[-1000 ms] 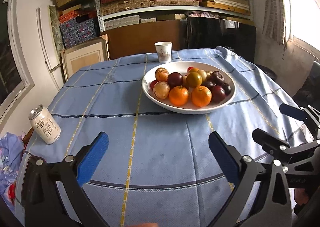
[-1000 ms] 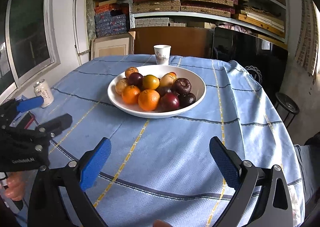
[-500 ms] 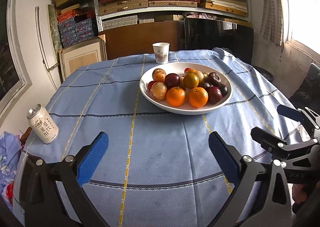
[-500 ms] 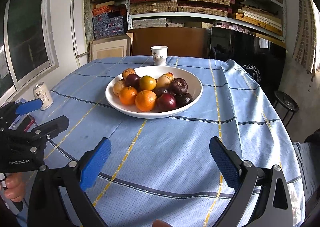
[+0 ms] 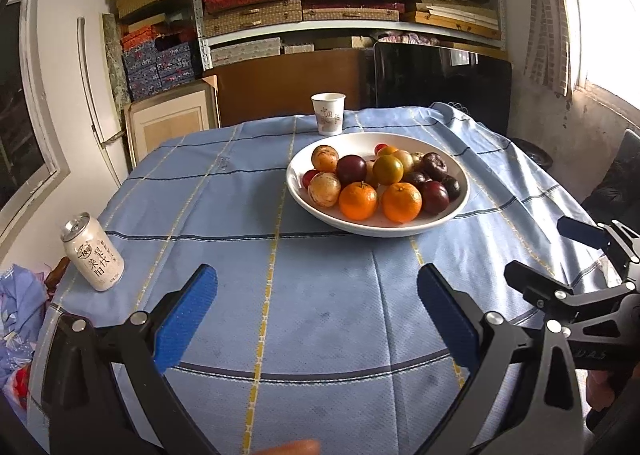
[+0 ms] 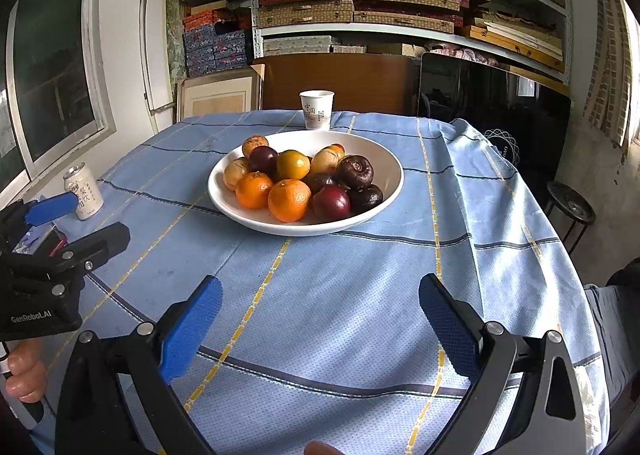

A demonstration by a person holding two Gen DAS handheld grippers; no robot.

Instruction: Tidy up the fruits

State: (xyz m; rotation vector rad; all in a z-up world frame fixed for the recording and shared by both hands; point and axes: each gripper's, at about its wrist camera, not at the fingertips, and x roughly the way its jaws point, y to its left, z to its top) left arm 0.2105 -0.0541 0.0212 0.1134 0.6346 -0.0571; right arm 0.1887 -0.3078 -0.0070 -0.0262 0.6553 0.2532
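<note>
Just then I held my left gripper (image 5: 316, 311) and right gripper (image 6: 318, 319) spread wide and empty above the blue tablecloth (image 5: 320, 295). Ahead of both sat the white bowl (image 6: 384, 191), heaped with oranges (image 6: 289, 200), dark plums and perhaps passion fruit. A paper cup (image 6: 316, 109) stood behind it; a drink can (image 5: 93, 252) stood well apart, left.

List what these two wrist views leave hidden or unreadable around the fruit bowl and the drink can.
- Fruits at the back of the white bowl: left wrist view, hidden behind the front oranges and plums.
- Drink can: right wrist view, partly covered by the left gripper; print too small to read.
- Paper cup: both views, contents hidden by its rim.
- Table's near edge: both views, cut off behind the open right gripper.
</note>
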